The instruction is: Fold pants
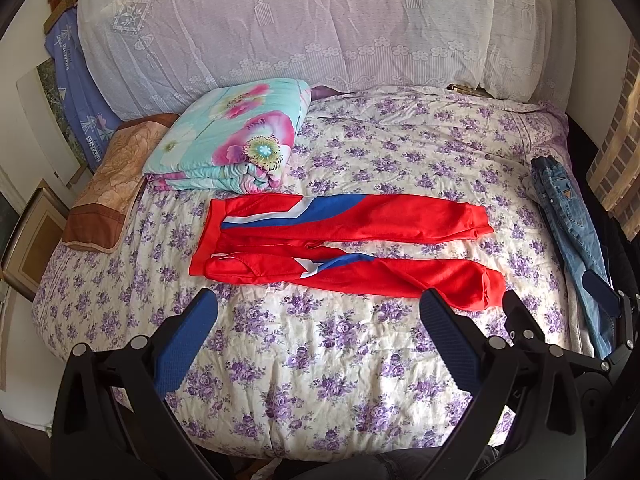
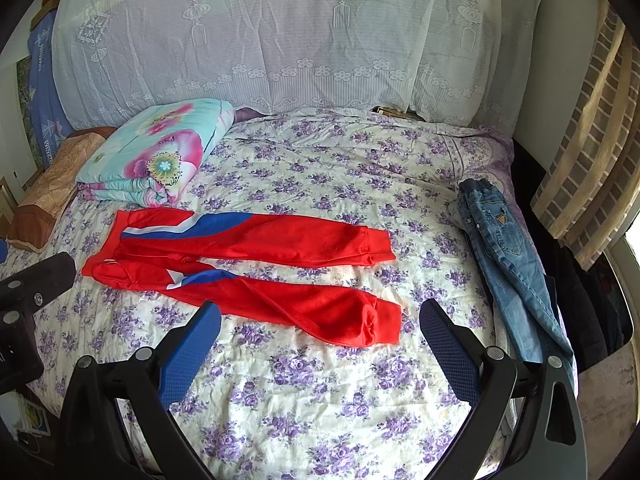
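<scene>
Red pants [image 1: 340,244] with blue and white stripes lie spread flat on the flowered bed, waistband to the left, the two legs pointing right. They also show in the right wrist view [image 2: 248,268]. My left gripper [image 1: 318,316] is open and empty, hovering just in front of the near leg. My right gripper [image 2: 320,322] is open and empty, near the cuff of the near leg. The right gripper also shows at the right edge of the left wrist view [image 1: 560,300].
A folded floral quilt [image 1: 232,140] and a brown pillow [image 1: 108,188] lie at the bed's back left. Blue jeans [image 2: 504,256] lie along the right edge of the bed [image 2: 320,408]. A lace-covered headboard [image 1: 300,20] stands behind. A curtain [image 2: 588,160] hangs at right.
</scene>
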A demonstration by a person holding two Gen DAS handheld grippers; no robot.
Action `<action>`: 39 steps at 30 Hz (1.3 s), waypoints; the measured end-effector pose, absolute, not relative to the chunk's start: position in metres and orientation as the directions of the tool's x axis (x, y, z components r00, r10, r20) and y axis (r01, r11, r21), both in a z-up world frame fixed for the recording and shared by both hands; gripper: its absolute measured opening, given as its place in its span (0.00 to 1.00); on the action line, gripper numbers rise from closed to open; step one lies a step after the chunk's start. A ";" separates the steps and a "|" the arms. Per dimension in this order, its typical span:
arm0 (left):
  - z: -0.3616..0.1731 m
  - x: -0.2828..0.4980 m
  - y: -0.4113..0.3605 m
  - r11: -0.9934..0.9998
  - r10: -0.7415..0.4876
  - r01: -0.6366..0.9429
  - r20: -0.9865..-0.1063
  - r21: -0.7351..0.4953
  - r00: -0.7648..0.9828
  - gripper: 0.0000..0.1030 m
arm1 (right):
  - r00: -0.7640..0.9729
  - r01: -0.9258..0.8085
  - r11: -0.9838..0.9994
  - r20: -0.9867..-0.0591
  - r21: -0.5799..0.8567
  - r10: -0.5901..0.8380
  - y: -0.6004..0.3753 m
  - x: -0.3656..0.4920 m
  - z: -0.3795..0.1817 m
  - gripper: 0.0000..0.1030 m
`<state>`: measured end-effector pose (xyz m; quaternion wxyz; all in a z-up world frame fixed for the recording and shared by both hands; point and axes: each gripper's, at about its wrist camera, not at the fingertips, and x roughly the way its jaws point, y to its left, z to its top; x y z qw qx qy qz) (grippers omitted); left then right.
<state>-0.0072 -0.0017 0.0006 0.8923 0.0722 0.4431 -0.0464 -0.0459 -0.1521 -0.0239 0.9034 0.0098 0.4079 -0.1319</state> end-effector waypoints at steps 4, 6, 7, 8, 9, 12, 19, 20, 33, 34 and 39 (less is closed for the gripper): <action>0.000 -0.007 -0.002 0.985 -0.018 0.146 -0.798 0.088 0.602 0.96 | 0.633 0.246 0.965 -0.739 -0.090 -0.231 -0.152 -0.046 -0.024 0.97; 0.000 -0.007 -0.001 0.985 -0.019 0.147 -0.798 0.087 0.602 0.96 | 0.632 0.246 0.965 -0.740 -0.090 -0.230 -0.153 -0.047 -0.024 0.97; 0.000 -0.007 -0.001 0.985 -0.019 0.147 -0.798 0.088 0.603 0.96 | 0.631 0.245 0.965 -0.741 -0.090 -0.229 -0.152 -0.046 -0.024 0.97; 0.000 -0.008 -0.002 0.985 -0.018 0.147 -0.798 0.088 0.602 0.96 | 0.630 0.244 0.966 -0.742 -0.090 -0.228 -0.151 -0.045 -0.025 0.97; -0.001 -0.007 -0.002 0.985 -0.019 0.146 -0.799 0.087 0.601 0.96 | 0.630 0.243 0.966 -0.743 -0.090 -0.227 -0.150 -0.045 -0.025 0.97; -0.003 -0.007 -0.002 0.986 -0.018 0.146 -0.803 0.086 0.596 0.96 | 0.628 0.242 0.966 -0.744 -0.089 -0.226 -0.149 -0.044 -0.026 0.97; -0.020 0.007 0.005 0.988 -0.036 0.146 -0.836 0.053 0.548 0.96 | 0.600 0.230 0.969 -0.771 -0.088 -0.213 -0.151 -0.036 -0.037 0.97; -0.027 0.012 0.007 0.989 -0.047 0.142 -0.848 0.034 0.528 0.96 | 0.594 0.227 0.970 -0.777 -0.084 -0.206 -0.154 -0.033 -0.041 0.97; -0.175 0.168 0.148 0.965 0.026 -0.259 -0.966 -0.043 0.258 0.96 | 0.378 0.065 0.991 -0.916 -0.118 -0.134 -0.158 0.006 -0.165 0.97; -0.183 0.179 0.158 0.957 0.005 -0.281 -0.969 -0.066 0.246 0.96 | 0.369 0.061 0.991 -0.920 -0.115 -0.130 -0.156 0.008 -0.169 0.97; -0.230 0.207 0.179 0.917 -0.134 -0.360 -0.981 -0.175 0.137 0.96 | 0.330 0.041 0.992 -0.936 -0.119 -0.126 -0.151 0.021 -0.184 0.97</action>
